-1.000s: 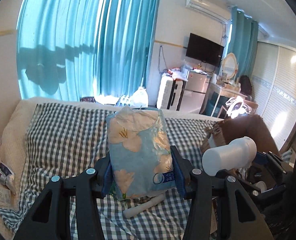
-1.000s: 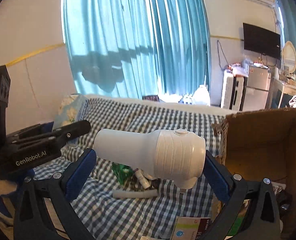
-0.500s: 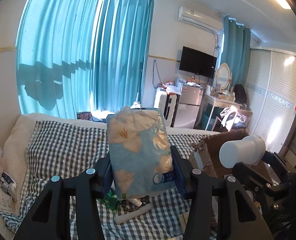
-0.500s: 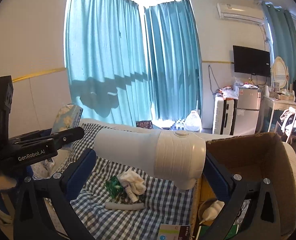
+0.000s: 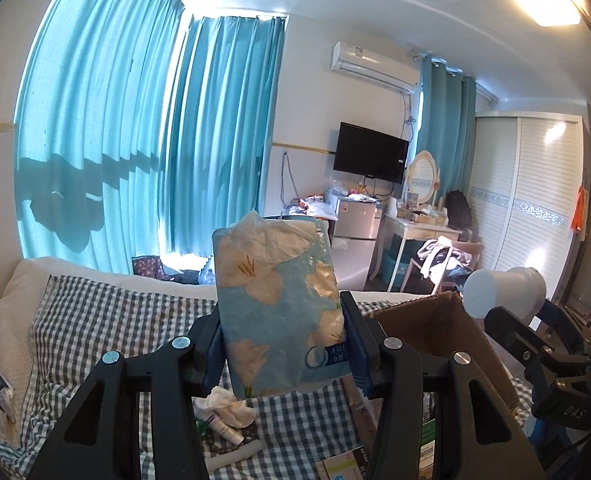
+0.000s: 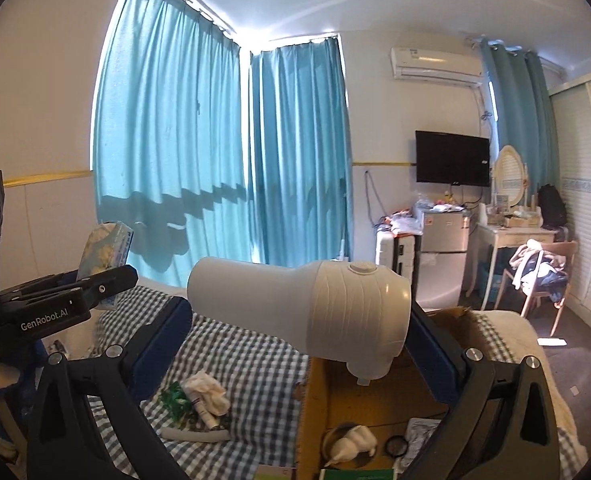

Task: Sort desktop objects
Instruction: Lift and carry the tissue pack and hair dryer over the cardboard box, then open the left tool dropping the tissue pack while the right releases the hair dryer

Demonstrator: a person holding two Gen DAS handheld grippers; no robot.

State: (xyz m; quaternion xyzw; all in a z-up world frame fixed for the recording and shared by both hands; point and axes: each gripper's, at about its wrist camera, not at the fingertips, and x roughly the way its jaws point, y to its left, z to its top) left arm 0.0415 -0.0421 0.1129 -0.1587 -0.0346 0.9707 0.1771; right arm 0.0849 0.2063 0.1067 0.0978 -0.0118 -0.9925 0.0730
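Meanwhile, the right gripper (image 6: 299,322) clamps a white bottle (image 6: 301,310) crosswise, its long axis level, cap end hanging above the open cardboard box (image 6: 375,396) just below and nearer this hand. The left gripper (image 5: 283,346) pinches an upright tissue pack (image 5: 277,308) over the checked cloth (image 5: 107,316), the box to its right. Only the right view shows items already lying in the box.

box (image 6: 379,396): open top, partly filled | cloth (image 6: 251,364): litter (image 6: 199,400) left of box
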